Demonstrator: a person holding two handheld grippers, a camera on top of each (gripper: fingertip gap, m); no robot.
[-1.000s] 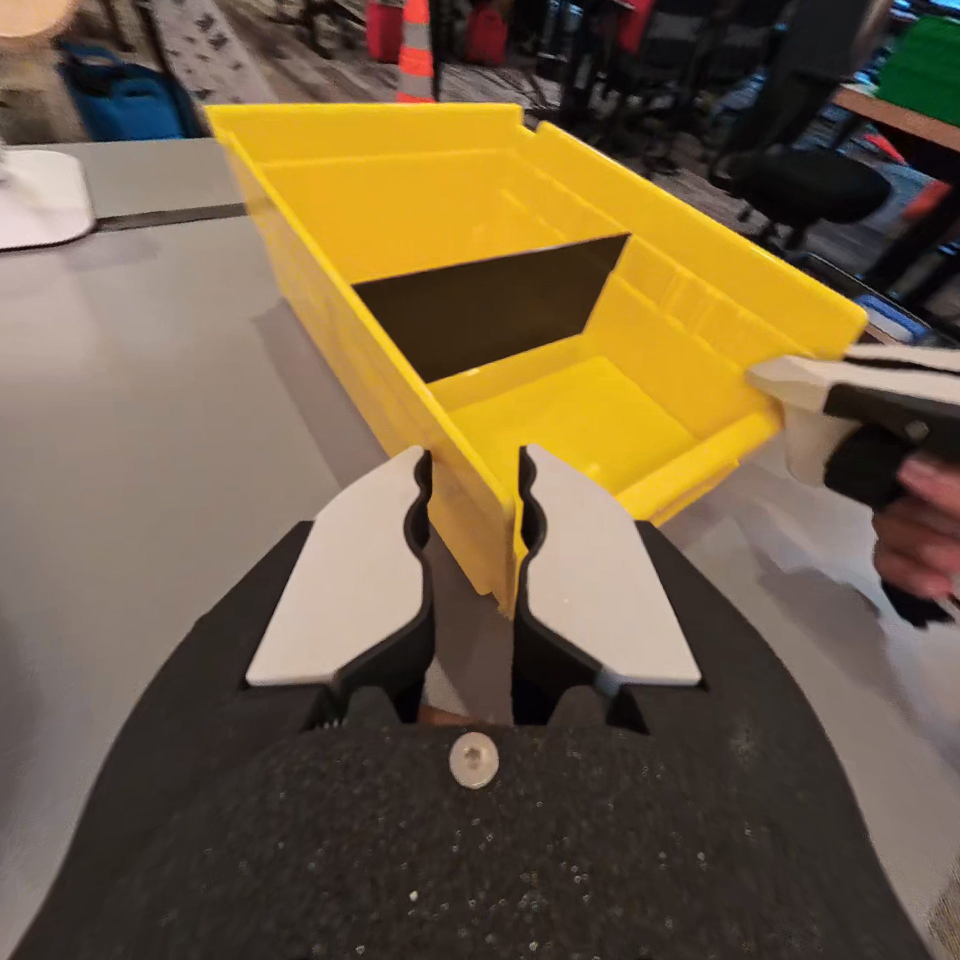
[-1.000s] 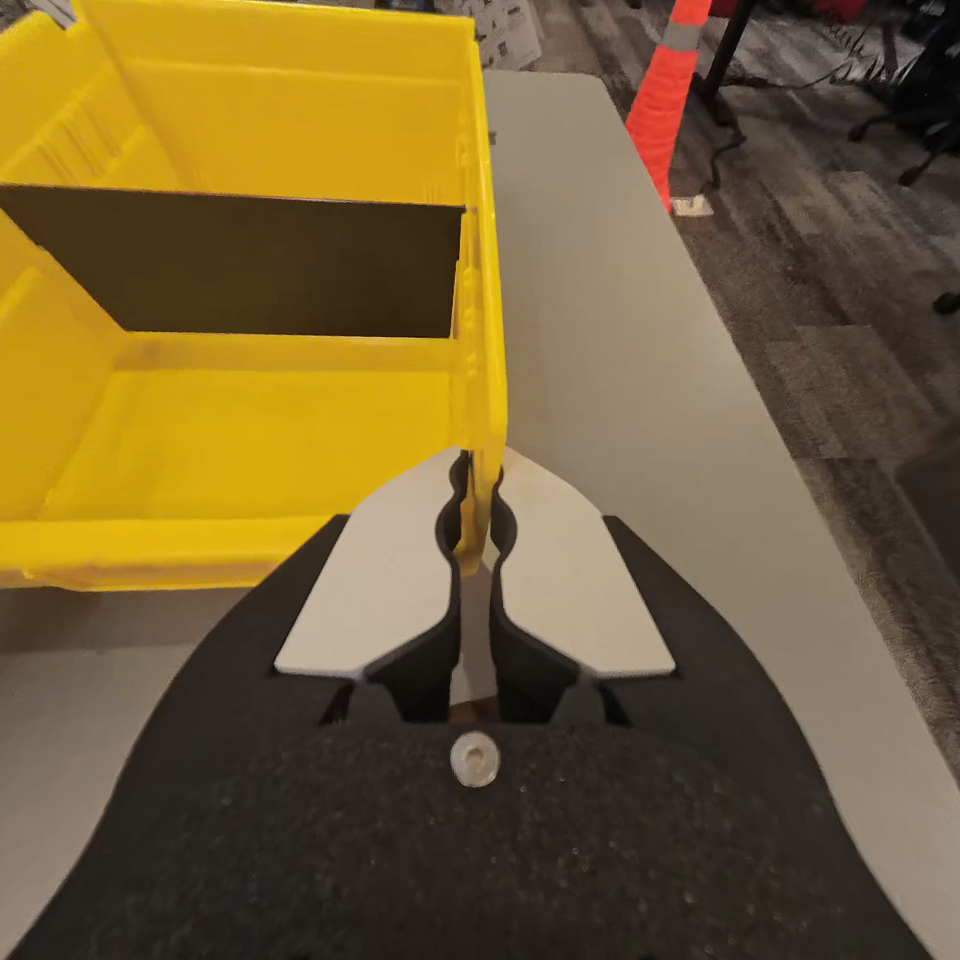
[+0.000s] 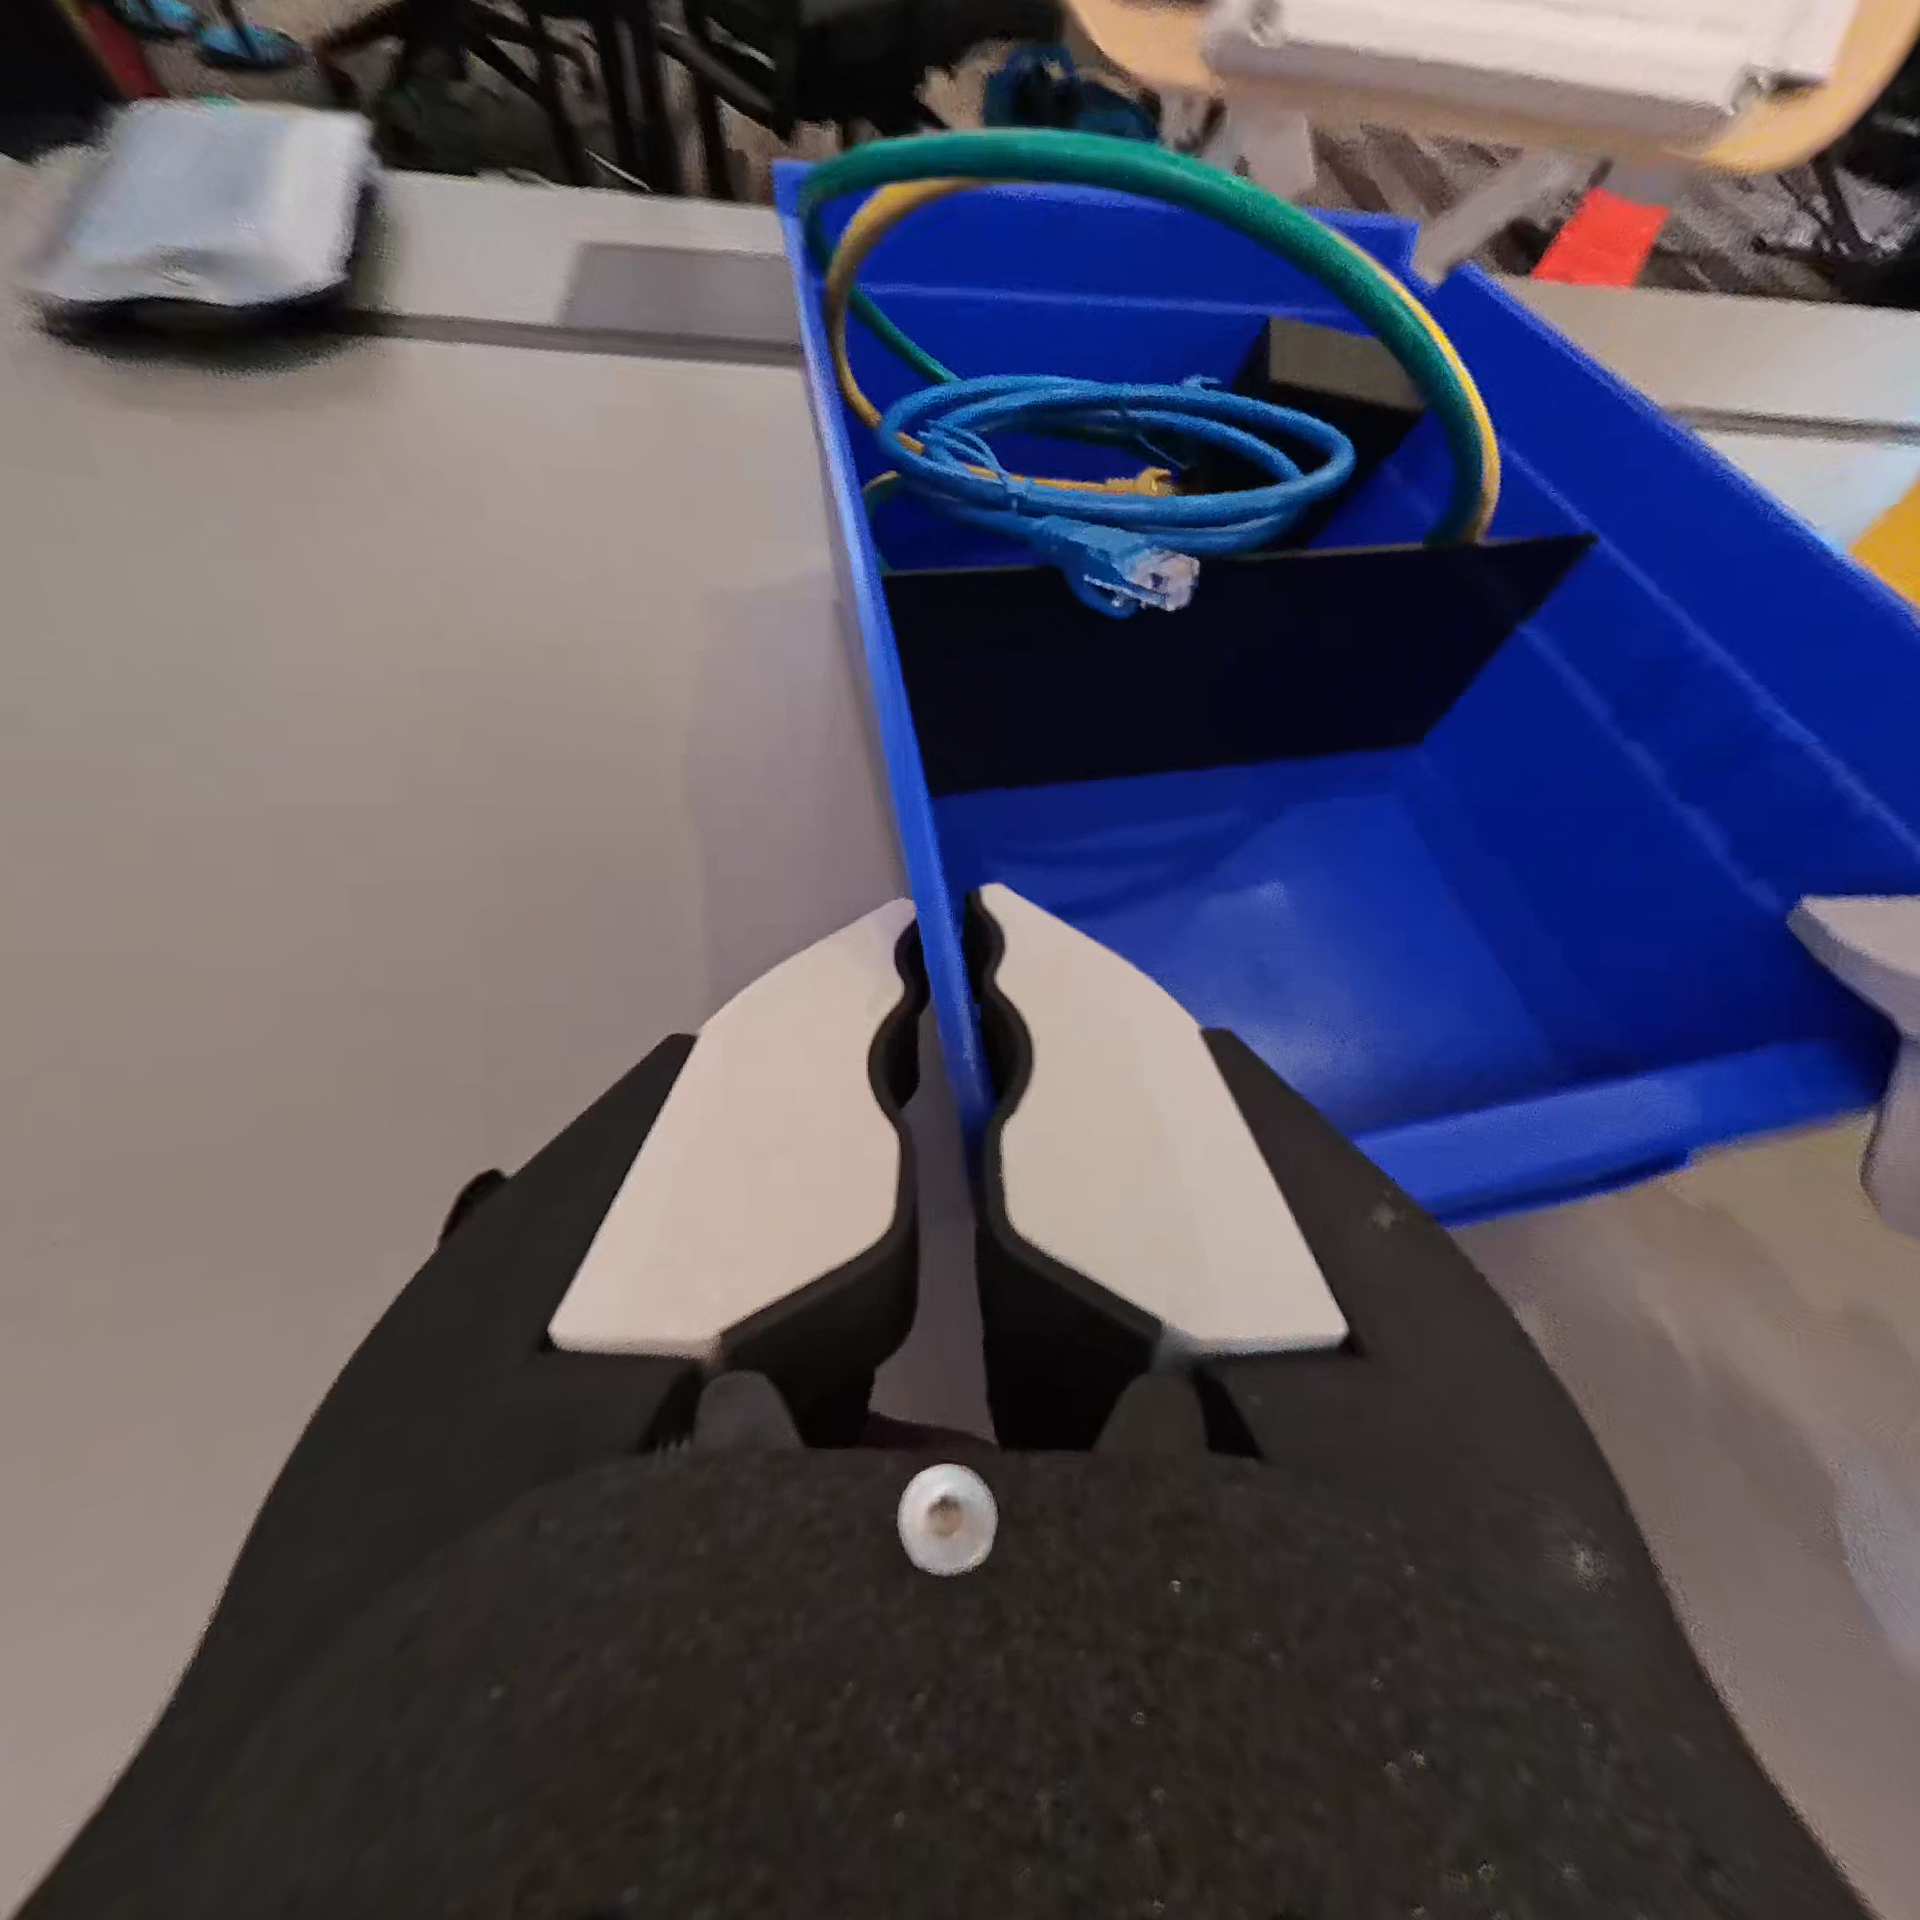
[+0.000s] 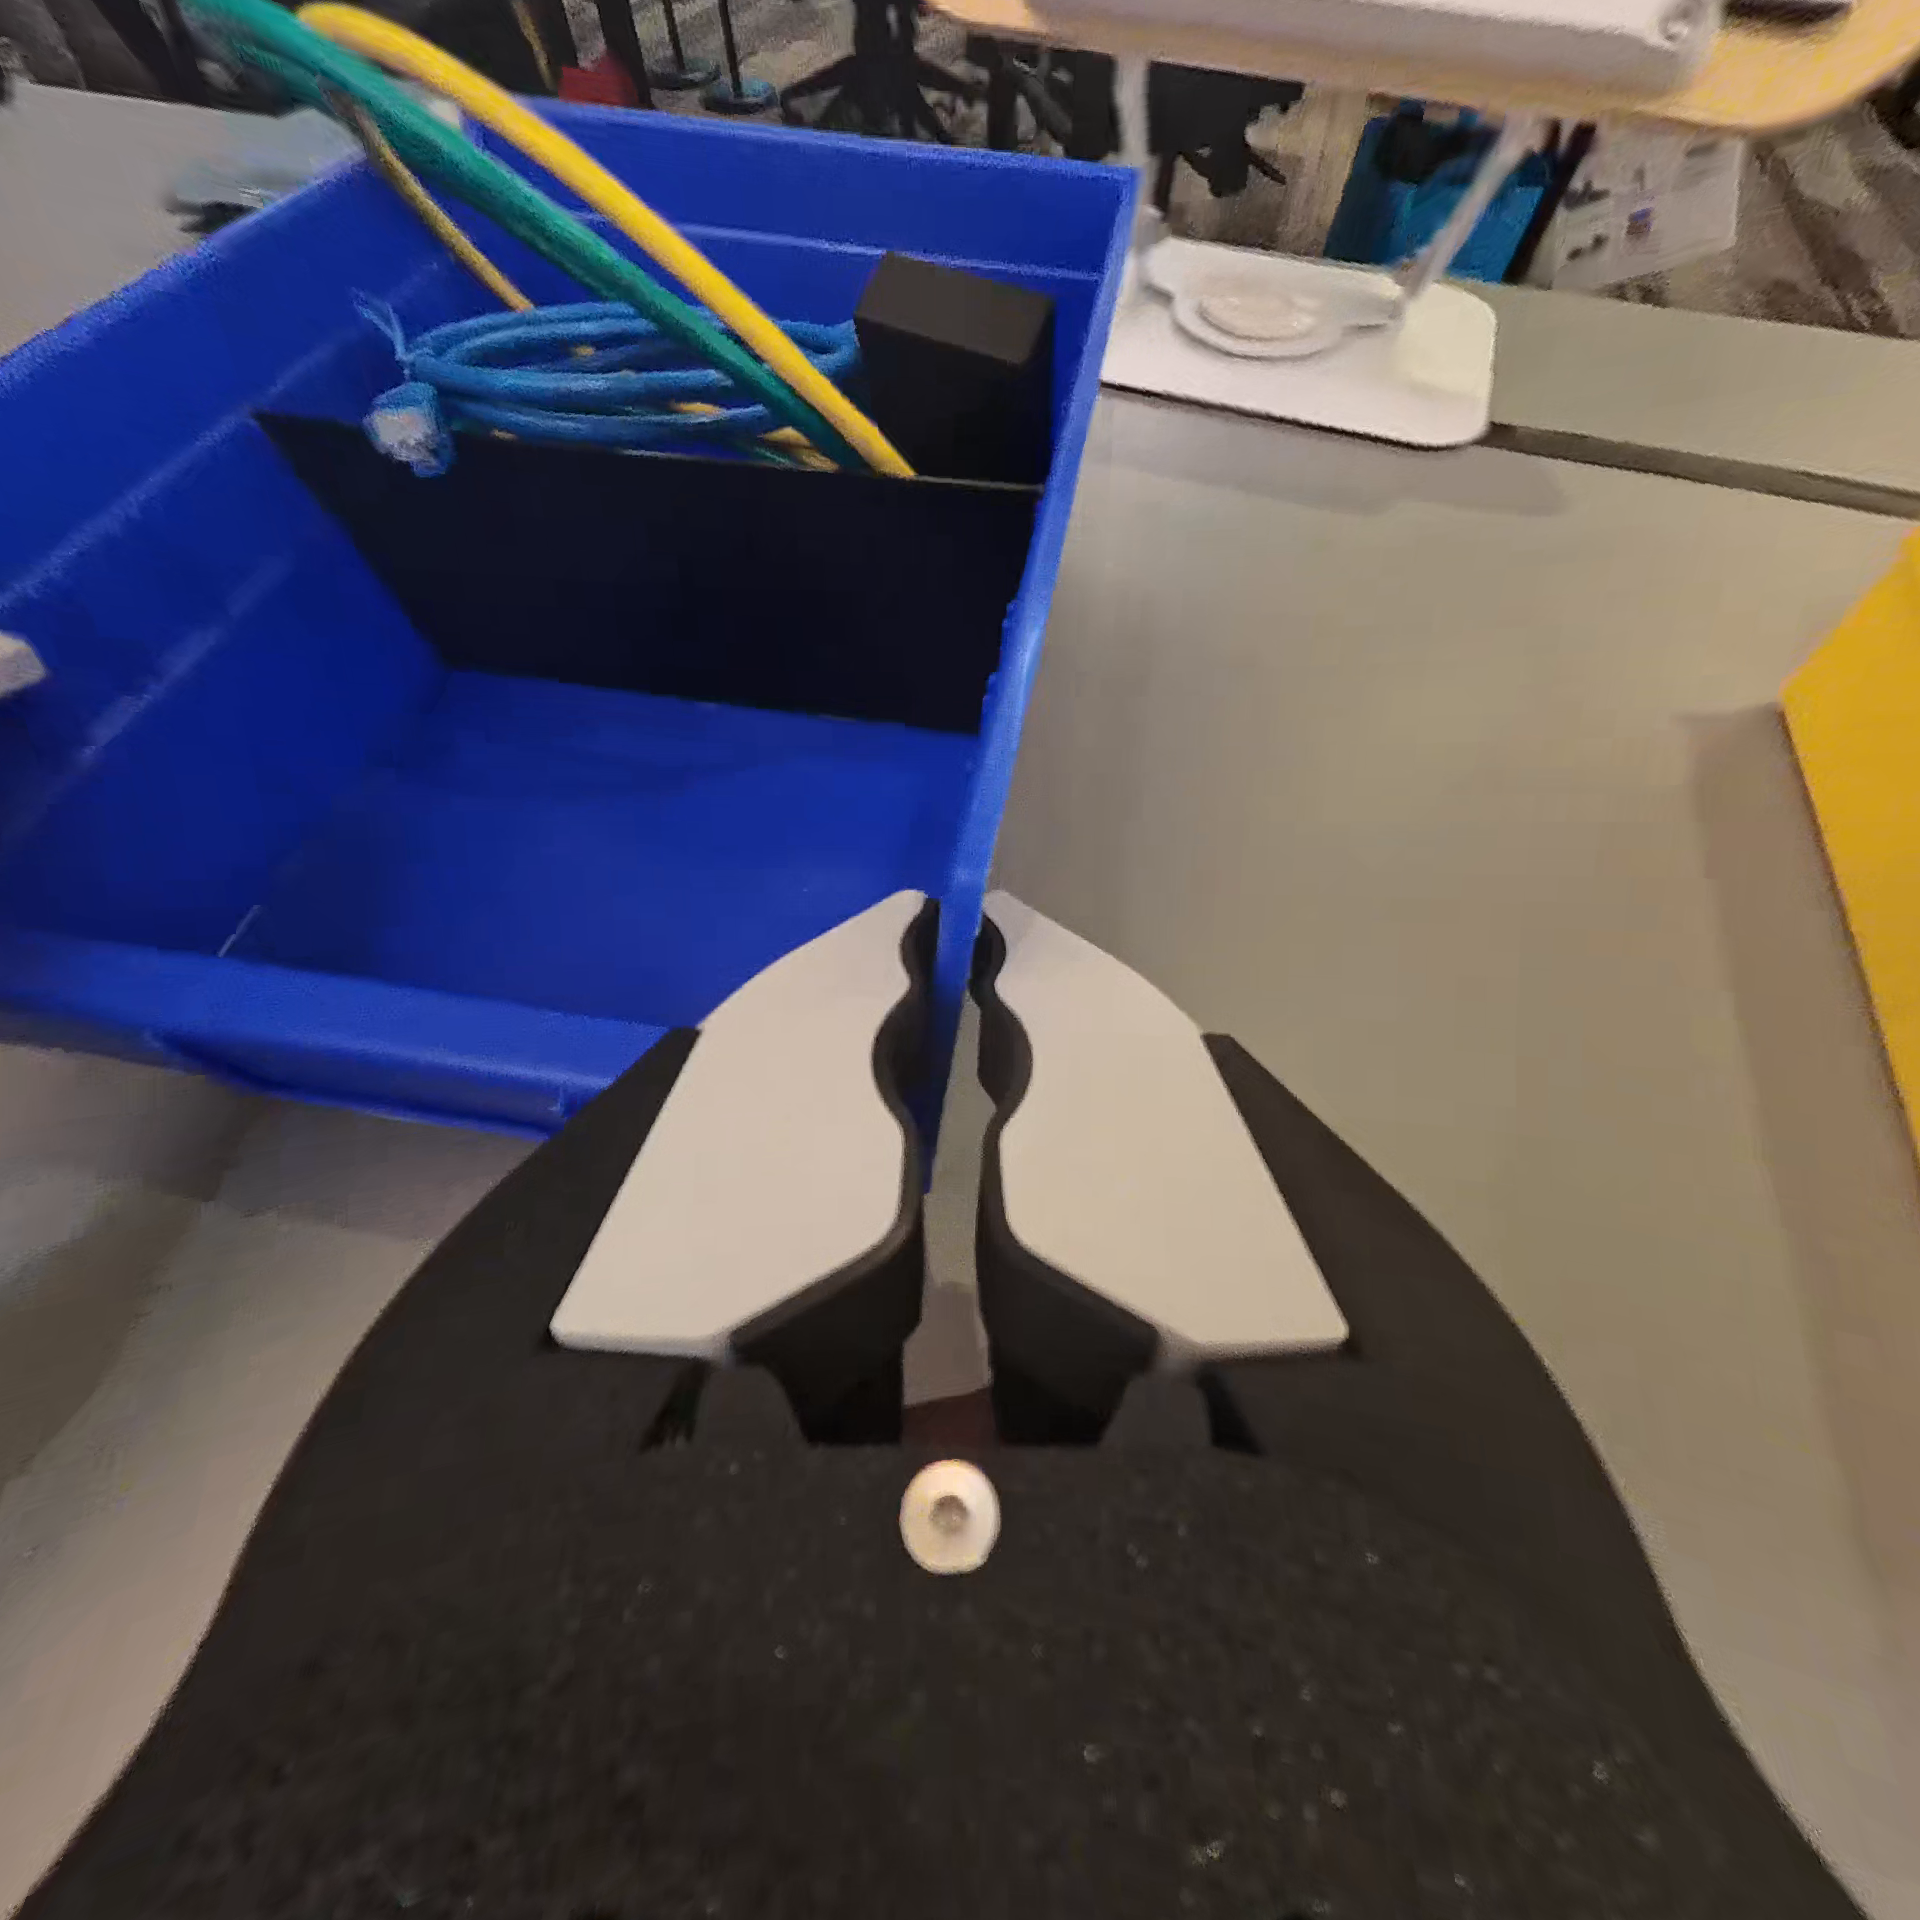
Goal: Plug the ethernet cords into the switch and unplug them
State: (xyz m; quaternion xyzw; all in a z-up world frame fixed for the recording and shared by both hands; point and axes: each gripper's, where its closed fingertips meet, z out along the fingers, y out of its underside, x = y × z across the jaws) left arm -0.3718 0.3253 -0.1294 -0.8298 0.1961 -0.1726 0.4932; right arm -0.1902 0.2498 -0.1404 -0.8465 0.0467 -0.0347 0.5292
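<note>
**Q:** What is shown in the two wrist views?

**A:** A blue bin [image 3: 1558, 1132] is seen on a grey counter [image 3: 416, 727]. The left tongs [image 3: 940, 914], at the centre of the left view, are pressed onto the bin's left wall near its front corner. The right tongs [image 4: 956, 914], at the centre of the right view, are pinched on the opposite wall in the same way.

**Q:** Where are the ethernet cords and the switch?

**A:** They are found in the upper part of both frames, in the compartment behind a black divider [image 3: 1195, 665]. A coiled blue cord [image 3: 1122, 457] is laid there, with its clear plug [image 3: 1143, 577] hung over the divider's top edge. A green cord [image 3: 1247, 197] and a yellow cord [image 4: 644, 218] are arched above the rim. A black box [image 4: 956, 364], judged to be the switch, is stood in the rear right corner. The near compartment is seen to be empty.

**Q:** What has changed in the last second?

**A:** A yellow bin [image 4: 1870, 779] was gripped before; it is now left at the right edge of the right view, and the blue bin is held instead.

**Q:** What does that mean for the task?

**A:** Nothing is plugged in yet. The supplies are probably being positioned first; the walls must be released before any cord can be taken.
</note>
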